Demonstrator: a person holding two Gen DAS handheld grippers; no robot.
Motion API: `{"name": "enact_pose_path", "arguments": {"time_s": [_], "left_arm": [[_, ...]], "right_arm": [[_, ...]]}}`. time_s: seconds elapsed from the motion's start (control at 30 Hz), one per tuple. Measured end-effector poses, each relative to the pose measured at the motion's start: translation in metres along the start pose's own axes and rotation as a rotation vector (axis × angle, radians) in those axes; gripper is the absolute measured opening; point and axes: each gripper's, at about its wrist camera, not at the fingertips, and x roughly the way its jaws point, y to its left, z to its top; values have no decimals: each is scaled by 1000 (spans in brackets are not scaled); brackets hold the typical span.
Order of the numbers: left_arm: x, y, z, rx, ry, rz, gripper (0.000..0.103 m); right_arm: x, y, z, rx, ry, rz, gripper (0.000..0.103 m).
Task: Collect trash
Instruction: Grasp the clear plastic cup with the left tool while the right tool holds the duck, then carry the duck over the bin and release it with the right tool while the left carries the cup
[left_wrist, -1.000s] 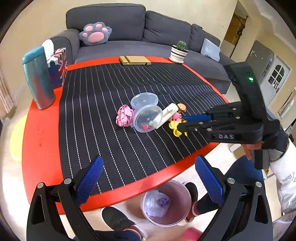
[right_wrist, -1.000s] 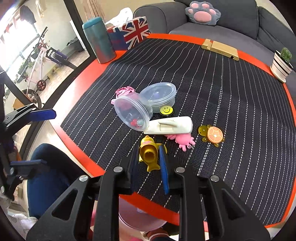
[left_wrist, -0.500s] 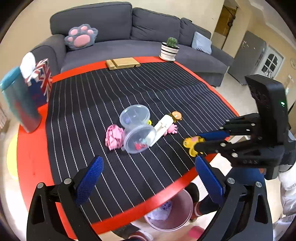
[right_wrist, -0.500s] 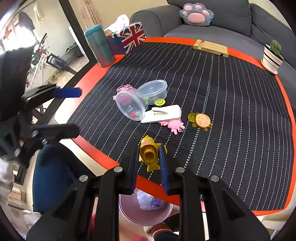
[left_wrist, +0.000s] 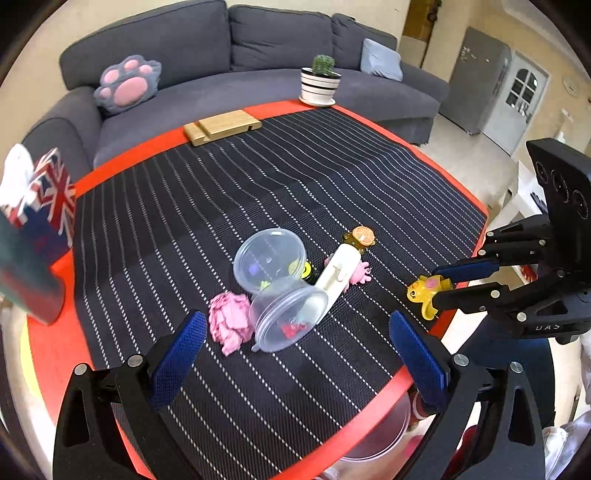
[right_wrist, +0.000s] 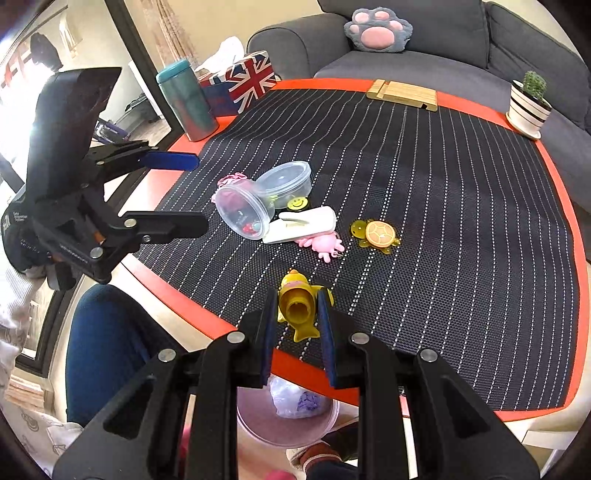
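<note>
Each black plastic tool has angular linkage arms joined by silver round screws, and flat fingers faced with blue textured pads. The left tool carries a boxy black housing above its linkage. The right tool bears faint pale lettering on its frame and round recesses on its housing. The person wears dark blue trousers, a pale patterned sleeve and a black glove.

A black mat with white dotted stripes is laid on a red table, and a yellow toy is seen between blue pads.
</note>
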Motion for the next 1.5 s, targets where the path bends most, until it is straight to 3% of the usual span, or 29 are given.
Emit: {"name": "enact_pose_path", "arguments": {"time_s": [0.13, 0.27, 0.47, 0.9, 1.1, 1.5], "left_arm": [[10, -2, 5, 33, 13, -9, 94], [21, 0, 9, 54, 42, -18, 76], [30, 2, 9, 63, 64, -19, 66], [31, 0, 3, 56, 87, -27, 30], [24, -1, 0, 21, 70, -25, 24], [3, 1, -9, -70, 12, -29, 23]], "right_arm": [[-1, -2, -1, 6, -1, -2, 21], [0, -5, -2, 12, 0, -5, 21], [1, -10, -3, 20, 3, -7, 21], [6, -9, -3, 18, 6, -1, 21], [4, -6, -1, 14, -8, -2, 21], [-3, -2, 4, 3, -31, -6, 21]]}}
